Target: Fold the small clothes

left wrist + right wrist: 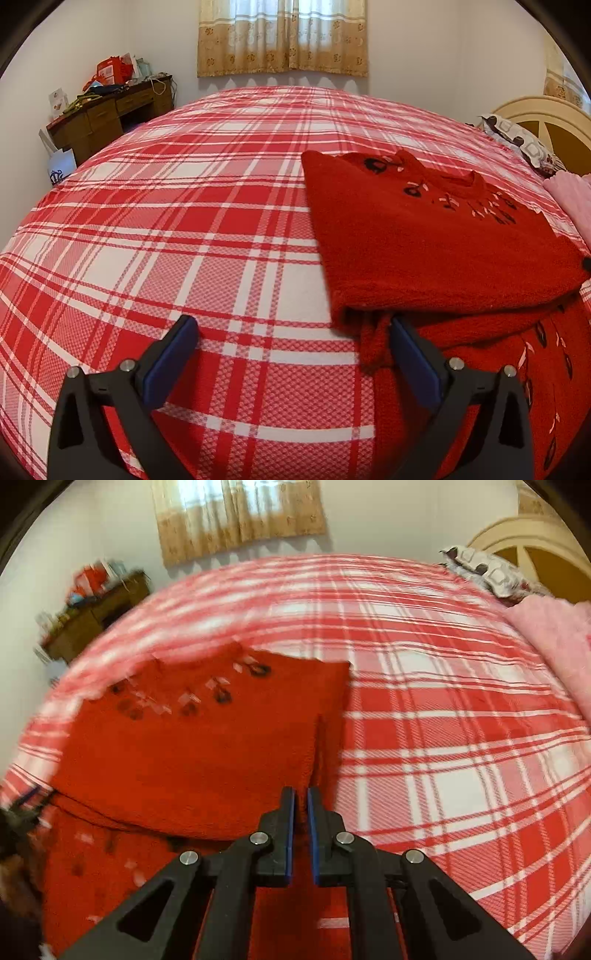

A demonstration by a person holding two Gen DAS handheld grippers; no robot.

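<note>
The red sweater lies partly folded on your red-and-white plaid bedspread, its upper half doubled over the lower half so the dark embroidered motifs face up. Your left gripper hangs just at the sweater's left edge with its jaws spread wide, nothing between them but bedspread; one blue pad sits against the knit. Your right gripper has its jaws drawn together over the sweater's right edge, though whether fabric is pinched there you cannot tell.
</note>
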